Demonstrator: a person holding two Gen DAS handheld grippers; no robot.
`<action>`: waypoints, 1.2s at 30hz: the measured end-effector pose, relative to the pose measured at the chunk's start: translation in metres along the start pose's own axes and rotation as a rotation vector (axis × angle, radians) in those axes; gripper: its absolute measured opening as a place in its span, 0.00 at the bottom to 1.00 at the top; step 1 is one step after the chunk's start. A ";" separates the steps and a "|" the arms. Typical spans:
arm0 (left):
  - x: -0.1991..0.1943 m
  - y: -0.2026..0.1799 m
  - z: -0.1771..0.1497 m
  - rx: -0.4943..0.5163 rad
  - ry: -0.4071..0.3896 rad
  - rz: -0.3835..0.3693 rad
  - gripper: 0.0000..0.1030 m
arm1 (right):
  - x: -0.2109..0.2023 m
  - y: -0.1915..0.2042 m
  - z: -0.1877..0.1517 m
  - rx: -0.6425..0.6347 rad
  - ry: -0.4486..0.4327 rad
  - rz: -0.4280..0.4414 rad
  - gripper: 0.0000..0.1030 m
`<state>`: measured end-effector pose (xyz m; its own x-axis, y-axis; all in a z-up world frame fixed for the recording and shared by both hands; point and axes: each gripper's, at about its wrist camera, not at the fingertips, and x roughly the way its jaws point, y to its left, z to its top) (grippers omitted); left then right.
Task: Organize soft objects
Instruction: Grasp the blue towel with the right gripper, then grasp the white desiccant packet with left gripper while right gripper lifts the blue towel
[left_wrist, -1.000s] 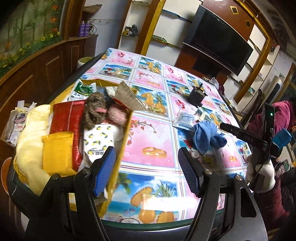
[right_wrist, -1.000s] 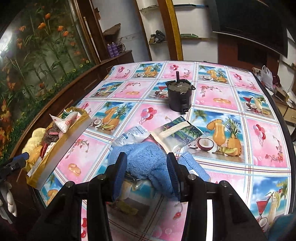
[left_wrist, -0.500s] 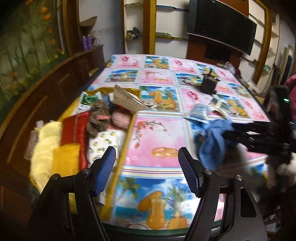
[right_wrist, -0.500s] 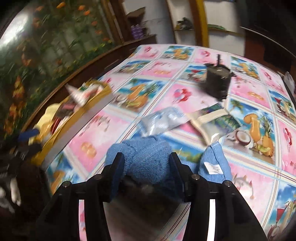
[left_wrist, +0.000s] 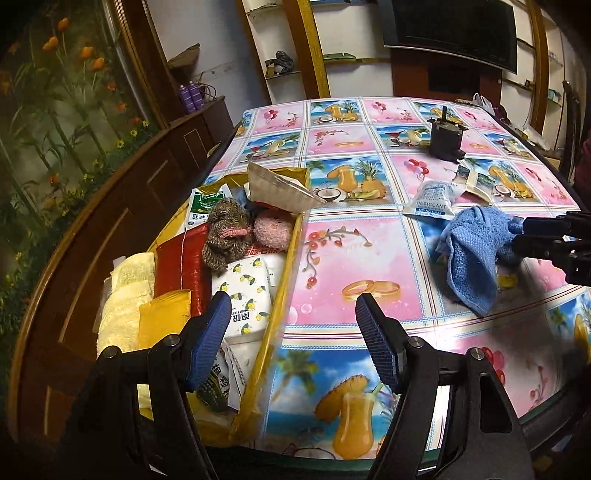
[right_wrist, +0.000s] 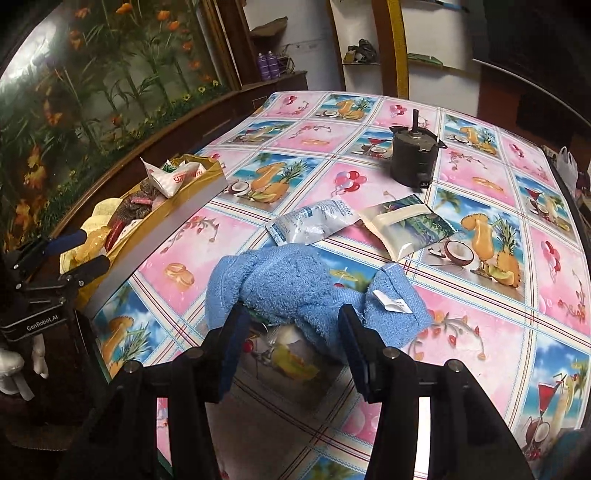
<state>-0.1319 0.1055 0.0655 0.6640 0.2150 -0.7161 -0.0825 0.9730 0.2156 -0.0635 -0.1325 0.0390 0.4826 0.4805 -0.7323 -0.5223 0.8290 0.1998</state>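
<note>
A blue towel (right_wrist: 295, 284) hangs bunched between the fingers of my right gripper (right_wrist: 291, 328), lifted just off the patterned table; it also shows in the left wrist view (left_wrist: 472, 251), with the right gripper (left_wrist: 517, 236) at the right edge. My left gripper (left_wrist: 291, 332) is open and empty, over the yellow box's (left_wrist: 280, 295) right wall. The box (right_wrist: 177, 218) holds a brown knitted piece (left_wrist: 225, 229), a pink pom-pom (left_wrist: 271, 230), yellow cloths (left_wrist: 129, 295), a red pack and a lemon-print pack.
A white desiccant sachet (right_wrist: 314, 221) and a printed pouch (right_wrist: 406, 225) lie beyond the towel. A black motor-like can (right_wrist: 413, 155) stands farther back. The table's curved near edge (left_wrist: 406, 454) and a wooden ledge (left_wrist: 92, 229) on the left bound the space.
My right gripper has lifted the blue towel off the table and carried it left toward the box. The left wrist view has swung to the right.
</note>
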 end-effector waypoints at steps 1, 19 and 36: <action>0.000 0.000 0.000 -0.002 0.003 0.002 0.69 | -0.001 0.001 0.000 0.005 -0.003 0.005 0.49; 0.005 -0.001 -0.004 0.003 0.038 -0.006 0.69 | 0.044 0.057 0.038 -0.081 0.004 -0.072 0.54; 0.044 -0.056 0.078 -0.018 0.071 -0.462 0.68 | -0.035 -0.037 -0.054 0.231 0.007 0.068 0.55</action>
<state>-0.0402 0.0540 0.0733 0.5816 -0.2369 -0.7782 0.1964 0.9692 -0.1482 -0.0986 -0.1954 0.0221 0.4470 0.5359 -0.7162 -0.3786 0.8388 0.3913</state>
